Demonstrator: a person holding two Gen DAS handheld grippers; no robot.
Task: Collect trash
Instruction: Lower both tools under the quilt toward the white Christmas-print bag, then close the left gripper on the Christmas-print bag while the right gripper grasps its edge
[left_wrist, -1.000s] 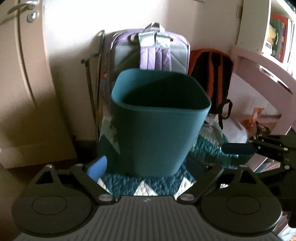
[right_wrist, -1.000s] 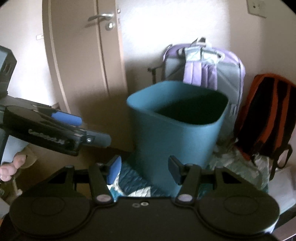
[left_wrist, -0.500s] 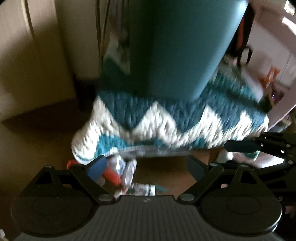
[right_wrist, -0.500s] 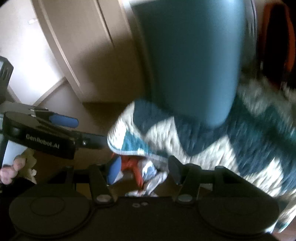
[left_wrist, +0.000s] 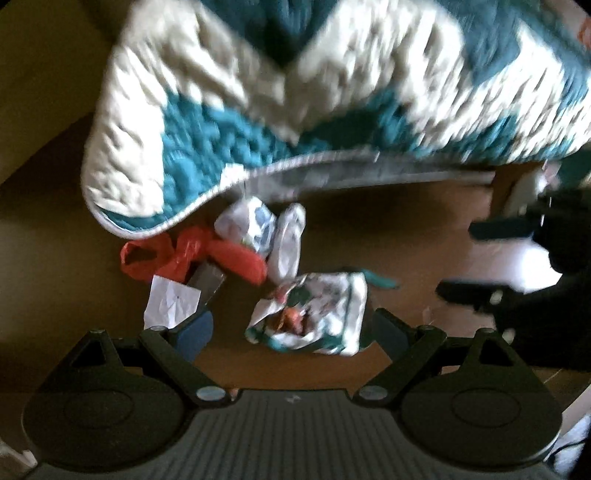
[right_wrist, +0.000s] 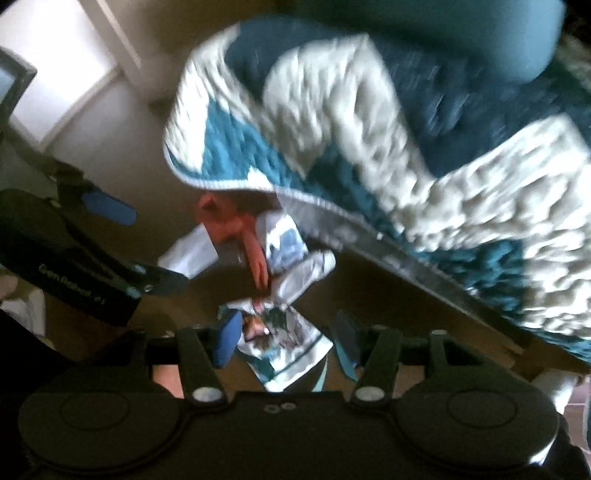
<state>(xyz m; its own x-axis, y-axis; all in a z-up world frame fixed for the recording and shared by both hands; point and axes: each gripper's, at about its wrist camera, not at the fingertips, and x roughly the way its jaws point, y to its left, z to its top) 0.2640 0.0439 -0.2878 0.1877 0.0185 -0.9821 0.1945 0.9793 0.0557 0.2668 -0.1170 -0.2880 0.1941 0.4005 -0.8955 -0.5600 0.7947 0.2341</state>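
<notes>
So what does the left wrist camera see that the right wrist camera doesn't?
Left wrist only: a white paper scrap, clearly seen, and the right gripper, open.
Right wrist only: the teal bin on the quilt, and the left gripper, open.
Both: the quilt, the red plastic bag and a printed wrapper on the floor.

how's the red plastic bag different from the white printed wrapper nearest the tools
The red plastic bag is one solid colour; the white printed wrapper is pale with teal and orange-brown print. The bag is twisted into a long strip with a loop at one end; the wrapper lies as a broad, roughly square piece. The bag reaches close to the edge of the quilt; the wrapper lies apart from it, in the open. Both are crumpled and lie on the floor.
</notes>
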